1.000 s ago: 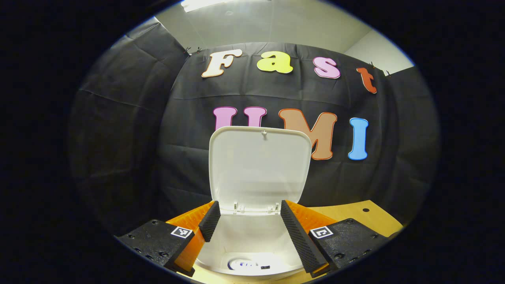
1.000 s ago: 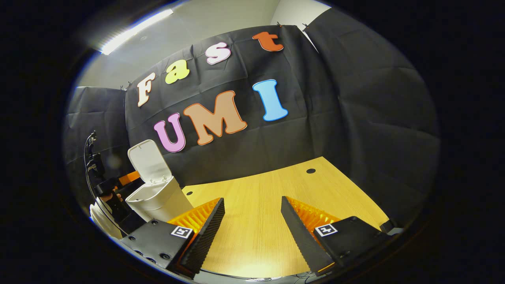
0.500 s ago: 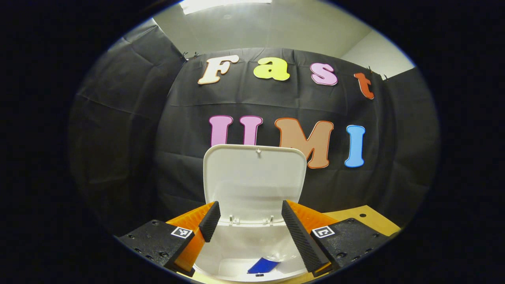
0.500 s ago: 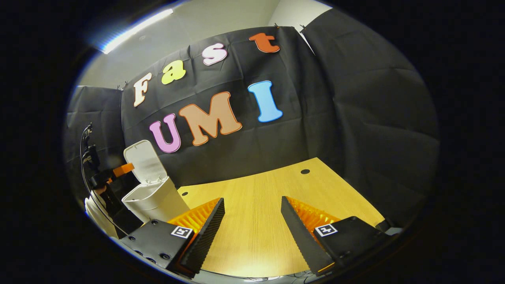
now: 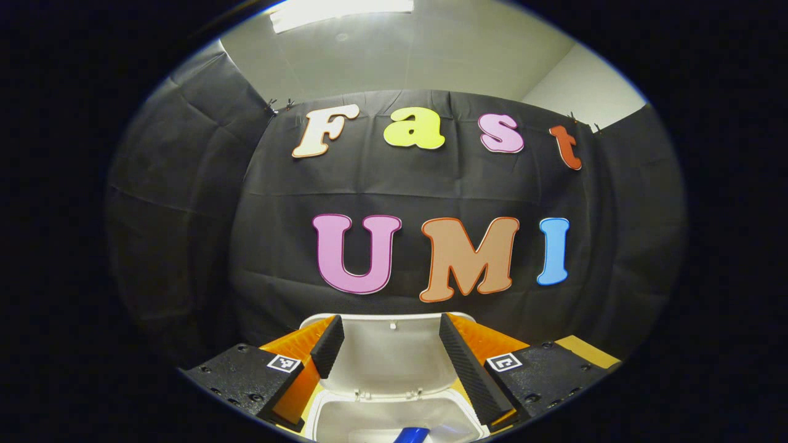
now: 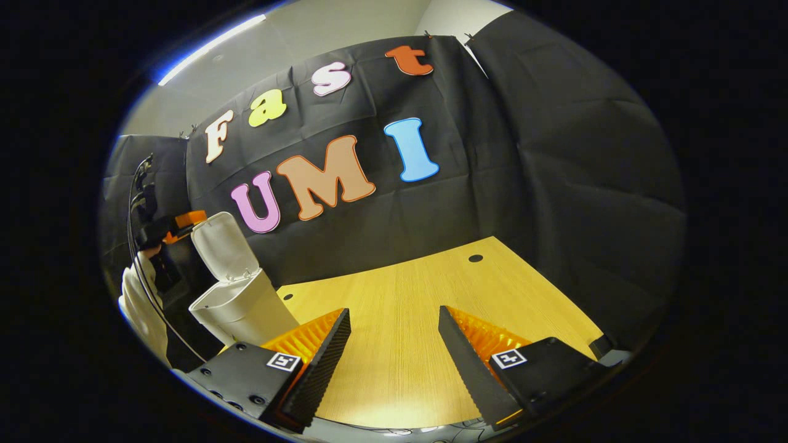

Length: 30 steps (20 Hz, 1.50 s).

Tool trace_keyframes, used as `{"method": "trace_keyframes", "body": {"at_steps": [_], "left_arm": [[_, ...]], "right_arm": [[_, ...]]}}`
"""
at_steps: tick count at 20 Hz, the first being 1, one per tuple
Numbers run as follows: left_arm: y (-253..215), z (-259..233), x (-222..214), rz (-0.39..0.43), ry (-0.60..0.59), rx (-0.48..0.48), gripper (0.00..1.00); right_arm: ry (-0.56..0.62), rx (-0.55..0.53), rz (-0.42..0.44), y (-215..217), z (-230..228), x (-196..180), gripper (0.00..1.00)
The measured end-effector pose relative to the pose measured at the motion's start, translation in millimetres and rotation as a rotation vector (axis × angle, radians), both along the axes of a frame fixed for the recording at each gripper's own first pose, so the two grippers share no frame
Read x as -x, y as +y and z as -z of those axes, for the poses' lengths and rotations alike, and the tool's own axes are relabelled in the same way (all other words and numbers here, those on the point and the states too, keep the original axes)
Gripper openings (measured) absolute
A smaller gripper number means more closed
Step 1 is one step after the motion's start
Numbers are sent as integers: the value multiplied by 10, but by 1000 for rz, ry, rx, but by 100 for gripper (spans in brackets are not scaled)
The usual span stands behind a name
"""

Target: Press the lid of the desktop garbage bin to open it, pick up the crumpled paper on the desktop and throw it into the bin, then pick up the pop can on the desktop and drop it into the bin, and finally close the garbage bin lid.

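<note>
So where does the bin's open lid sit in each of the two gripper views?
Left gripper view: the lid is bottom centre, between the left gripper fingers.
Right gripper view: the lid is at left, raised above the bin.
Shared landmark: the black cloth wall.

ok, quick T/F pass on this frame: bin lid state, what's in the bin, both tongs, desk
1. The bin lid is shut. False: it stands raised above the open bin.
2. Something blue lies inside the bin. True; it looks like the pop can, though little of it shows.
3. The left tongs are clamped on the can. False: they are open and hold nothing.
4. The right tongs are open over the bare wooden desk. True.
5. The crumpled paper lies on the desk between the right tongs. False: the desk there is bare.
</note>
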<state>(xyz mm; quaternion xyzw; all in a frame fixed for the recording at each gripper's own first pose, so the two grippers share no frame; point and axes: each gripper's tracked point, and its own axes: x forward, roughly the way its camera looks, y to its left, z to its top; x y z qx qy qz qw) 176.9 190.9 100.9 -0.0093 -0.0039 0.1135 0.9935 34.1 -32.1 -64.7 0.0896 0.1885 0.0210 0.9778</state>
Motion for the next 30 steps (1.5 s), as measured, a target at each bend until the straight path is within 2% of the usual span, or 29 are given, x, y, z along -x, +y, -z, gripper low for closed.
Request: {"method": "trace_keyframes", "body": {"at_steps": [2, 4, 9, 13, 14, 16, 22, 30], "left_arm": [[84, -145, -136, -16, -19, 8, 93], [94, -215, -265, -7, -28, 35, 93], [245, 65, -467, -30, 78, 61, 92], [281, 90, -440, -42, 83, 21, 90], [260, 90, -433, -35, 83, 5, 93], [224, 88, -351, -23, 82, -26, 92], [86, 137, 40, -16, 62, -35, 93], [-153, 449, 590, -25, 28, -61, 93]], "right_arm": [[14, 1, 3, -1, 65, 41, 99], [35, 5, 10, -28, 146, 107, 96], [58, -18, 30, -106, 246, 246, 96], [48, -9, 39, -128, 225, 285, 96], [46, -9, 38, -127, 225, 280, 96], [47, -13, 36, -103, 243, 286, 96], [44, -16, 1, 24, 268, 288, 96], [41, 5, -76, 252, 247, 300, 96]]}}
